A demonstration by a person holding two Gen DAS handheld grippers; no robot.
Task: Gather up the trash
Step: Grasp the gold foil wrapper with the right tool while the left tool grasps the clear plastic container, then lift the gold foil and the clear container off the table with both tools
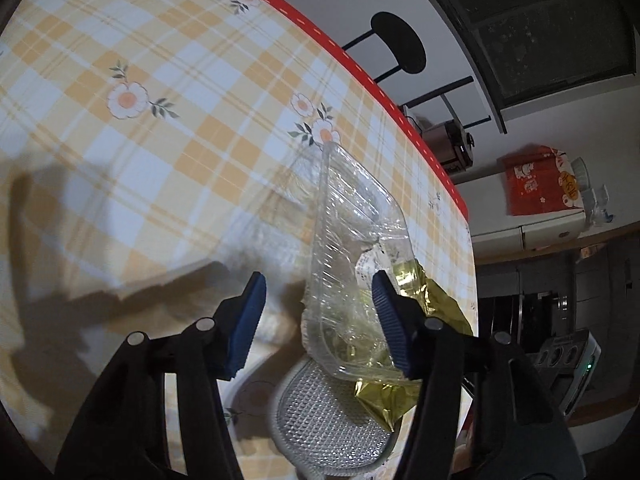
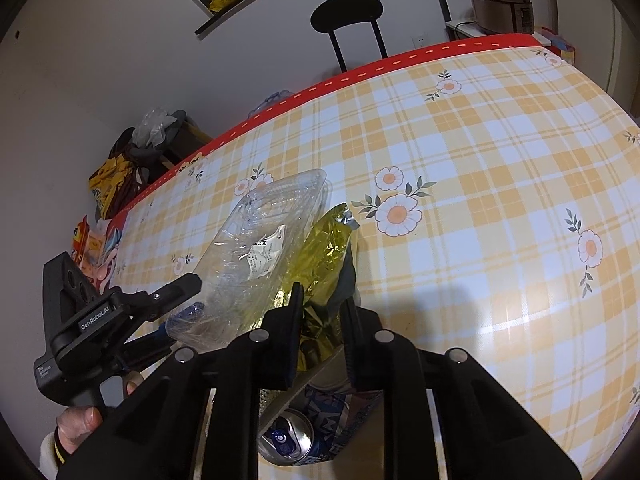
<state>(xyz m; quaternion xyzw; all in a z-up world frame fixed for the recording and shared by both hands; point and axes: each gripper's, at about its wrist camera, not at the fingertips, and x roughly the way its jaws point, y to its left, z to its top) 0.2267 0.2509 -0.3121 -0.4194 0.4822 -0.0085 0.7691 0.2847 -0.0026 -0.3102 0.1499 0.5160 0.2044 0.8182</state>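
Note:
A crumpled clear plastic container (image 1: 352, 248) lies on the checked tablecloth between the blue pads of my left gripper (image 1: 319, 280). The right pad (image 1: 390, 320) touches it, while the left pad (image 1: 246, 320) stands apart from it. The same container (image 2: 256, 248) shows in the right wrist view with my left gripper (image 2: 182, 304) around its near end. Beside it lies a gold foil wrapper (image 2: 326, 240), and my right gripper (image 2: 322, 294) is shut on that wrapper's near end. The wrapper (image 1: 434, 300) peeks out behind the left gripper's right finger.
A blue drink can (image 2: 286, 436) and a grey-rimmed mesh piece (image 1: 328, 420) lie just under the grippers. The table (image 2: 480, 152) ends in a red edge (image 2: 360, 74). Past it are a black chair (image 2: 346, 12), a rice cooker (image 2: 500, 4) and snack bags (image 2: 108, 188).

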